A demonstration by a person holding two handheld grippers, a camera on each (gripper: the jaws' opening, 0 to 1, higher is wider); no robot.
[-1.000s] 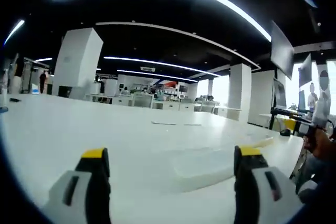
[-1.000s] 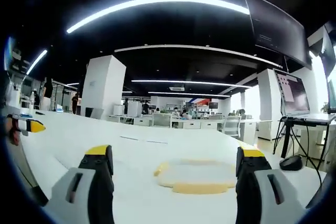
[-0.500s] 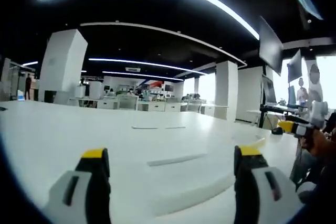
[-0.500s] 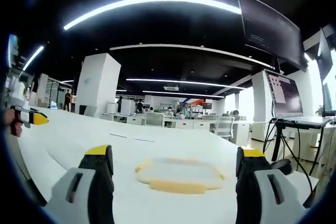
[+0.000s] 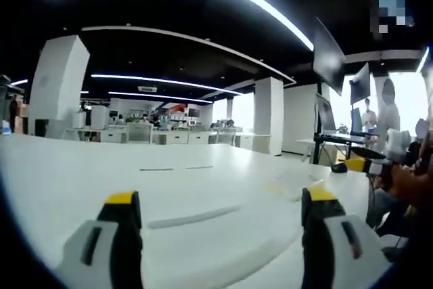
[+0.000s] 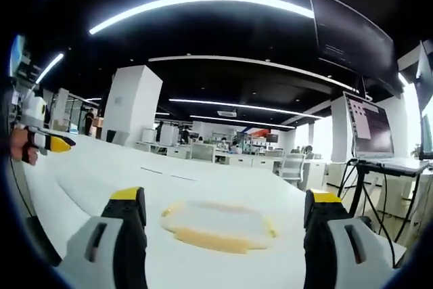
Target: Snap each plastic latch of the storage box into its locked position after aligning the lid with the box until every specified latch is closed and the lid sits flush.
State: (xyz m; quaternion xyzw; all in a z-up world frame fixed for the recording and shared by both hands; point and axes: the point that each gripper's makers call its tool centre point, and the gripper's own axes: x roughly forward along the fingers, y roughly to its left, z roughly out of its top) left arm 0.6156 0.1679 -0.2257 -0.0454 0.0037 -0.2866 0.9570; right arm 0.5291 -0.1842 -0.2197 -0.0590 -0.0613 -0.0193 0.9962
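On the white table (image 6: 101,181) lies a flat pale lid or box (image 6: 216,223) with yellow latches along its edges, a little ahead of and between the jaws of my right gripper (image 6: 220,196). That gripper is open and holds nothing. My left gripper (image 5: 220,196) is also open and empty, low over the table; a faint translucent flat piece (image 5: 203,231) with a raised edge lies ahead of it. A hand holds the right gripper (image 5: 369,166) at the far right of the left gripper view. The left gripper (image 6: 51,144) sits at the left edge of the right gripper view.
A monitor on a tripod (image 6: 371,130) stands off the table's right side, and a large screen (image 6: 352,35) hangs overhead. A person (image 5: 387,116) stands by the windows. White pillars (image 6: 132,109) and office desks are far behind.
Both cameras have swung, so the scenes shifted left. In the right gripper view the yellow-latched piece now sits further left between the jaws. Both grippers stay open.
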